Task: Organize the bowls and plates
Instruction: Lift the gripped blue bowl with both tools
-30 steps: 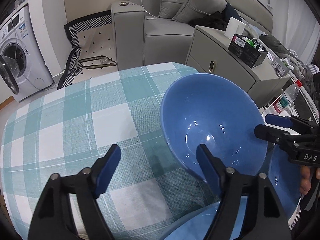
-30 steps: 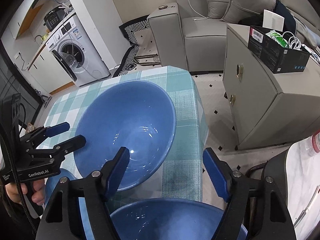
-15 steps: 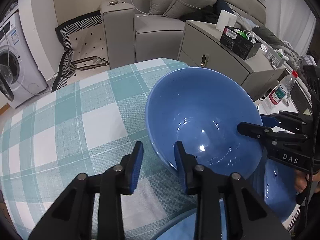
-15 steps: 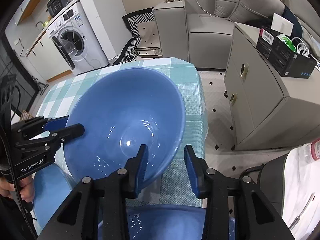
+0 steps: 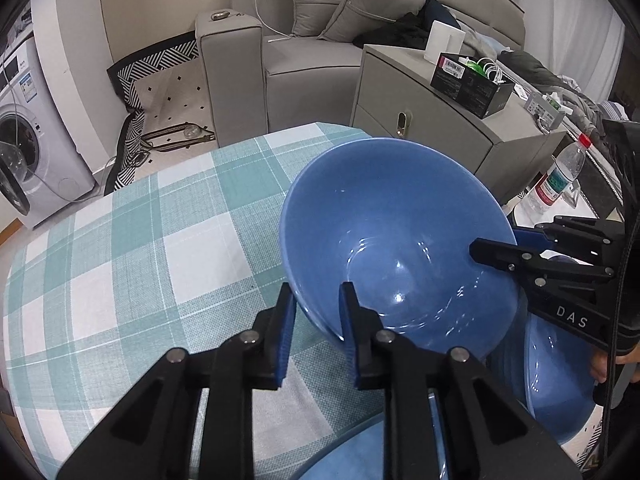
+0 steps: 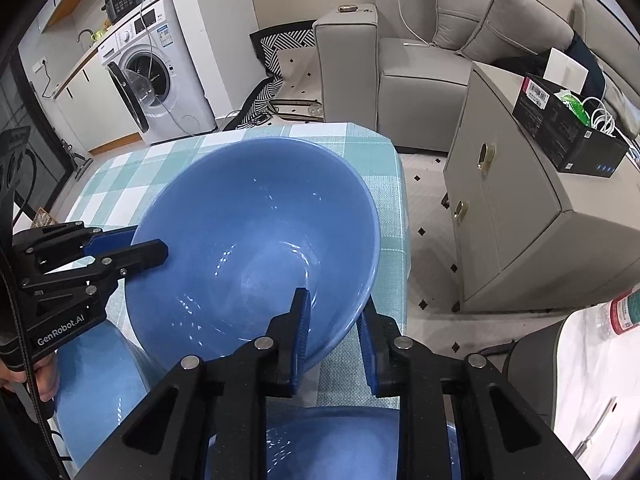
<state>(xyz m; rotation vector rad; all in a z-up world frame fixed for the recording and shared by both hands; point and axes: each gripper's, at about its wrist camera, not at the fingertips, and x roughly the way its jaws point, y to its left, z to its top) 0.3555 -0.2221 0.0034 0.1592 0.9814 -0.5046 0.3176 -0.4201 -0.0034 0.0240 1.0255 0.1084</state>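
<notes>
A large blue bowl [image 5: 400, 240] is held above the checked tablecloth [image 5: 140, 260] by both grippers. My left gripper [image 5: 316, 320] is shut on its left rim. My right gripper [image 6: 334, 328] is shut on its right rim; it also shows in the left wrist view [image 5: 504, 252]. The bowl fills the middle of the right wrist view [image 6: 256, 240], where the left gripper [image 6: 132, 250] shows at its far rim. A second blue bowl [image 5: 556, 380] sits under it at the right, and it shows at the lower left in the right wrist view [image 6: 96, 392]. Another blue dish [image 6: 340, 444] lies below my right gripper.
The table's far edge drops to the floor near a grey sofa [image 5: 280, 48] and a grey cabinet [image 6: 520, 208]. A washing machine [image 6: 152, 76] stands at the left. A water bottle [image 5: 560, 176] stands on a white surface at the right.
Both grippers have closed from wide open onto opposite rims of the large blue bowl, and the bowl has lifted and tilted slightly.
</notes>
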